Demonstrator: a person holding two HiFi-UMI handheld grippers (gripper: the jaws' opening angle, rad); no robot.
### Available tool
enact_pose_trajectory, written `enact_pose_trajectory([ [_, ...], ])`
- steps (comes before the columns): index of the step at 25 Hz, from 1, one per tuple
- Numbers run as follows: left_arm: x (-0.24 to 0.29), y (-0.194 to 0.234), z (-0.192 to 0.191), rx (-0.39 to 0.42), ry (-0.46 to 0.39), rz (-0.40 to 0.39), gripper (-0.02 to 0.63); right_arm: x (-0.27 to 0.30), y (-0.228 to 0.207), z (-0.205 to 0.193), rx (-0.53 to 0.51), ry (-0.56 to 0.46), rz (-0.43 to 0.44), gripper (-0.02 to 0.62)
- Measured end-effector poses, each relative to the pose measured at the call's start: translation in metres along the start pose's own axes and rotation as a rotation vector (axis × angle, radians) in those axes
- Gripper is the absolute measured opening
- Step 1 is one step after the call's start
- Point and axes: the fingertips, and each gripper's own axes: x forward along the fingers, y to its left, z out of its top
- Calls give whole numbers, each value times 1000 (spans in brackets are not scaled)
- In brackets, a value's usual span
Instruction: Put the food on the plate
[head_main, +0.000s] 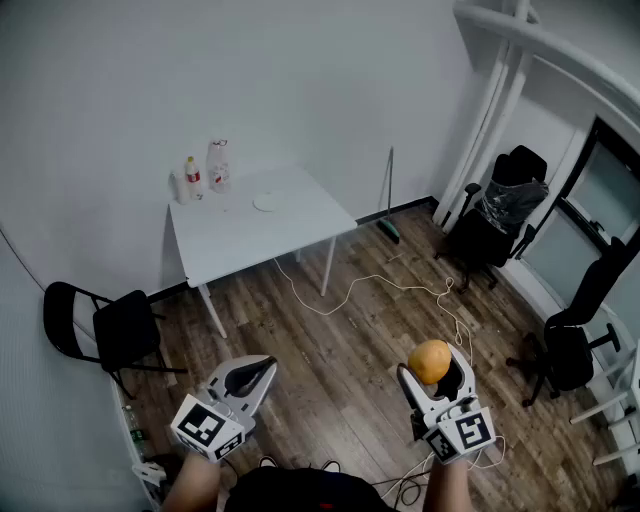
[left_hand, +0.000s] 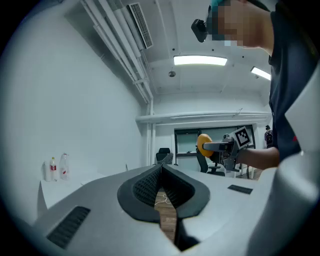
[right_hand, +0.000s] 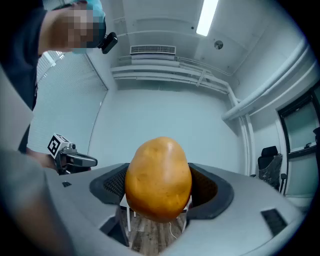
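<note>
A yellow-orange potato-like food (head_main: 430, 360) sits between the jaws of my right gripper (head_main: 433, 368), held at waist height over the wooden floor. In the right gripper view the food (right_hand: 158, 177) fills the gap, with both pads against its sides. My left gripper (head_main: 258, 372) is low on the left with its jaws together and nothing in them; in its own view the tips (left_hand: 161, 169) meet. A small white plate (head_main: 268, 202) lies on the white table (head_main: 250, 240), far ahead of both grippers. The left gripper view also catches the food (left_hand: 203, 144) off to the right.
Two plastic bottles (head_main: 205, 170) stand at the table's back left corner. A black folding chair (head_main: 100, 330) is on the left and black office chairs (head_main: 500, 215) are on the right. A white cable (head_main: 400, 290) trails across the floor, and a broom (head_main: 389, 195) leans on the wall.
</note>
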Motion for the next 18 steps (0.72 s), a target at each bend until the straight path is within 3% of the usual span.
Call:
enact_pose_trajectory([
  [11, -10, 4, -1, -5, 8, -9, 25, -1, 12, -8, 5, 19, -16, 367],
  [15, -8, -2, -8, -12, 12, -24, 23, -10, -5, -22, -5, 73, -76, 367],
  [18, -5, -8, -8, -16, 26, -24, 25, -13, -9, -22, 12, 65, -76, 367],
])
